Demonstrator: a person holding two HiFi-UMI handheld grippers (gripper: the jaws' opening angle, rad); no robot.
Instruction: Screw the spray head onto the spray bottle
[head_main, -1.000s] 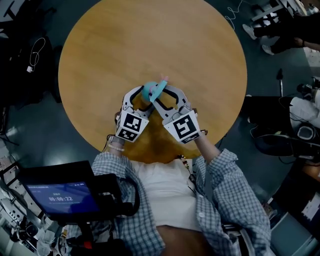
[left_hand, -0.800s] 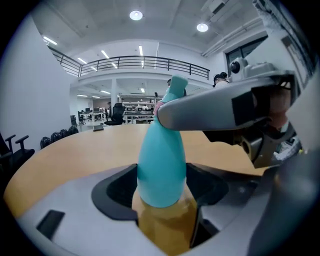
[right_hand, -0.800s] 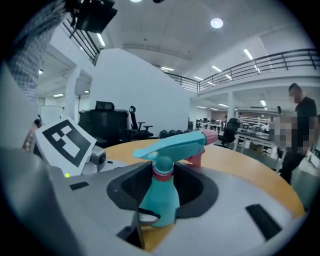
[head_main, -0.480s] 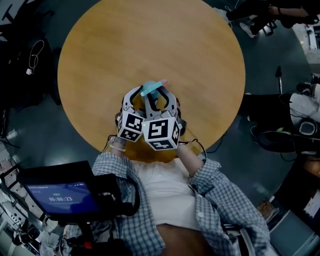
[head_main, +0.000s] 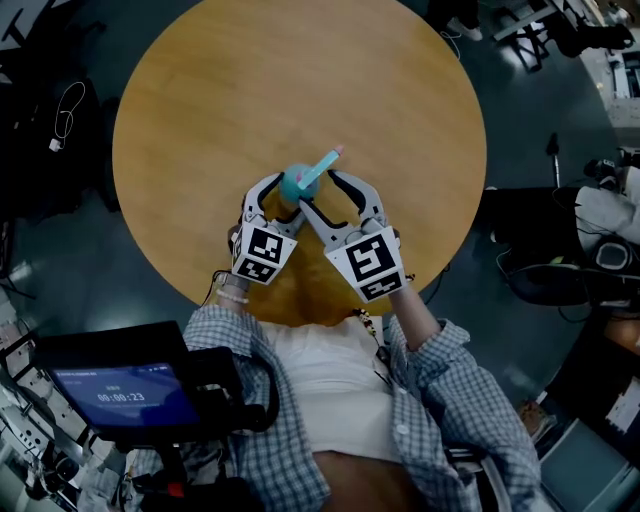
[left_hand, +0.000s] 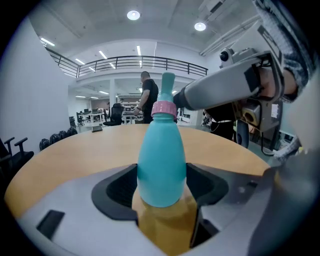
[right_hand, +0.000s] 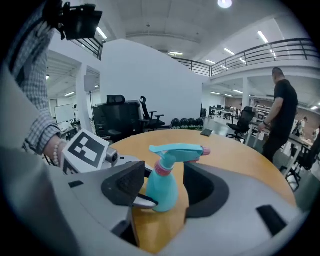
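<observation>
A teal spray bottle (head_main: 293, 186) stands upright on the round wooden table (head_main: 300, 80), near its front edge. Its teal spray head (head_main: 323, 164) with a pink nozzle tip sits on the pink collar (left_hand: 164, 107), nozzle pointing to the far right. My left gripper (head_main: 284, 197) is shut on the bottle's body (left_hand: 159, 165), a pad against each side. My right gripper (head_main: 326, 192) sits just right of it. Its jaws are opening and stand apart on either side of the bottle (right_hand: 163, 192), below the spray head (right_hand: 177, 150), touching neither.
A device with a lit screen (head_main: 125, 390) hangs at my lower left. Office chairs (right_hand: 150, 117) and desks stand beyond the table. A person in black (right_hand: 282, 105) stands off past the far edge. Cables (head_main: 68, 105) lie on the dark floor at left.
Half a second ago the right gripper was rolled over close against the left one, gripping the spray head. It has since swung back right and its jaws have spread. The left gripper and bottle stayed put.
</observation>
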